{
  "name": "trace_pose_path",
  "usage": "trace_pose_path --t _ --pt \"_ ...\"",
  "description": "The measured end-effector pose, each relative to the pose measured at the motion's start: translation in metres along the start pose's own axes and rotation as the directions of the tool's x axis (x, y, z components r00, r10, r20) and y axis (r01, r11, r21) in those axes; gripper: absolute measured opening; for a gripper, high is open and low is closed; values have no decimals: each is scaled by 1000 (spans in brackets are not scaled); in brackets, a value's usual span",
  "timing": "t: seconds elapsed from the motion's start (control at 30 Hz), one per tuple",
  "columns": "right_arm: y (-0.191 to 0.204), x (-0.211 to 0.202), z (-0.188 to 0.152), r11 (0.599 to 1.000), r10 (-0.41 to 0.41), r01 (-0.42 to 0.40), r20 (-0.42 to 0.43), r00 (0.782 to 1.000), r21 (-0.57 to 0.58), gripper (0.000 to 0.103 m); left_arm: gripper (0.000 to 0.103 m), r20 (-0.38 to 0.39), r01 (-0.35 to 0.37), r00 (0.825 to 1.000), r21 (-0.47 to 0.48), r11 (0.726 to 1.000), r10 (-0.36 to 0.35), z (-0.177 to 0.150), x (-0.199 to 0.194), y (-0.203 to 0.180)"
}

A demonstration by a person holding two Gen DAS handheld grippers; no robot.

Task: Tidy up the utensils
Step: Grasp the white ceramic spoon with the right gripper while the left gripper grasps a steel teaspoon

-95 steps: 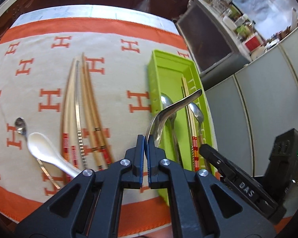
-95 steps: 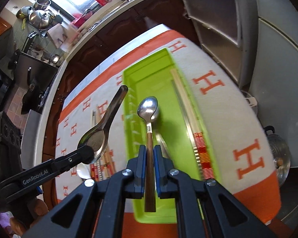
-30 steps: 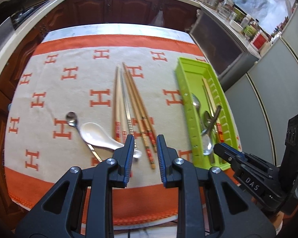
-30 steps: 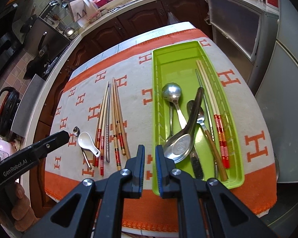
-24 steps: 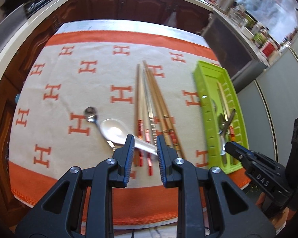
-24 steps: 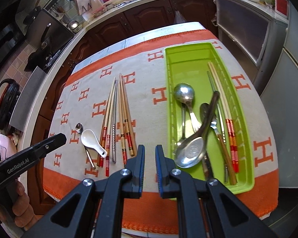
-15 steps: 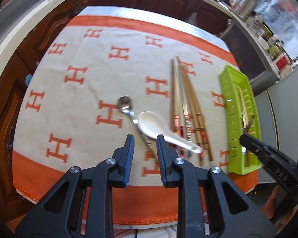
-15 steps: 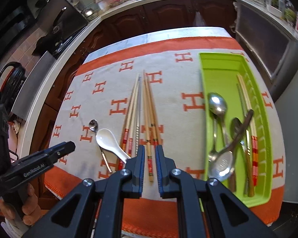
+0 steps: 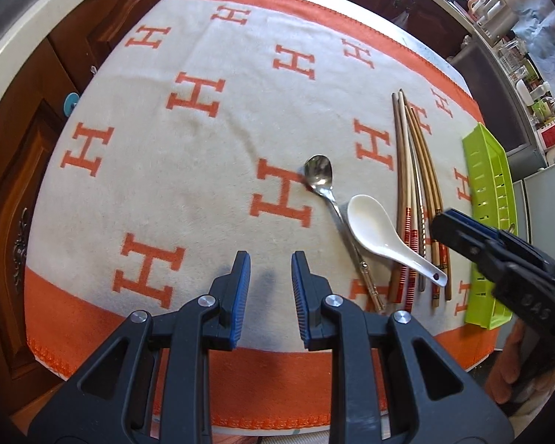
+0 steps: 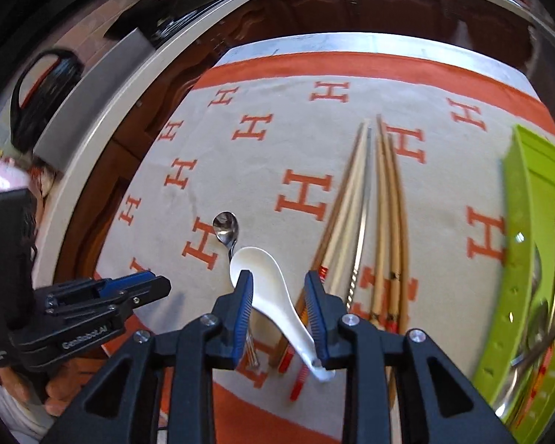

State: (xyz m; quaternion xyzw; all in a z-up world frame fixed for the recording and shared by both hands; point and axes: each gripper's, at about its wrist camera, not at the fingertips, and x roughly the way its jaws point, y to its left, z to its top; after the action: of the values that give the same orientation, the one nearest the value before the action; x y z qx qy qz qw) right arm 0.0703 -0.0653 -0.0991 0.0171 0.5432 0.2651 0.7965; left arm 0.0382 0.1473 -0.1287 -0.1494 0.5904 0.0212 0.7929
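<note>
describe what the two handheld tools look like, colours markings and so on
Both are matte black plastic. The left tool and right tool each have two fingers with ribbed blue pads, silver screw heads and triangular cut-outs in the frame. Pale lettering on the left tool's side reads roughly "GenRobot.AI". A bare hand holds it.

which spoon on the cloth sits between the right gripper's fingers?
The white ceramic spoon, inside the open right gripper. The small metal spoon lies farther left.

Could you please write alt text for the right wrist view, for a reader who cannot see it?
The open right gripper hangs over a white ceramic spoon lying on an orange-and-cream cloth, its fingers on either side of the handle. A small metal spoon lies partly under it, chopsticks beside it, a green tray at right, and the open left gripper at left.
</note>
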Motion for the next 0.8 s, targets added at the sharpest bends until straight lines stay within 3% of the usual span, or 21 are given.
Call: trace_pose_path --t 0.17,0.43,0.67,0.8 --pt "5 21 3 996 -1 1 -4 1000 -92 29 20 1 8 1000 -4 1000 -8 5 4 3" --pt "0 41 3 990 -4 -1 -37 999 -143 28 20 -4 28 1000 -10 1000 -28 12 10 5" --pt "16 45 -8 959 -72 61 -30 997 -277 28 20 6 65 998 -22 998 -65 17 12 7" --pt "27 45 -17 939 -80 68 -22 997 -336 17 20 11 101 995 -31 994 -101 21 15 8"
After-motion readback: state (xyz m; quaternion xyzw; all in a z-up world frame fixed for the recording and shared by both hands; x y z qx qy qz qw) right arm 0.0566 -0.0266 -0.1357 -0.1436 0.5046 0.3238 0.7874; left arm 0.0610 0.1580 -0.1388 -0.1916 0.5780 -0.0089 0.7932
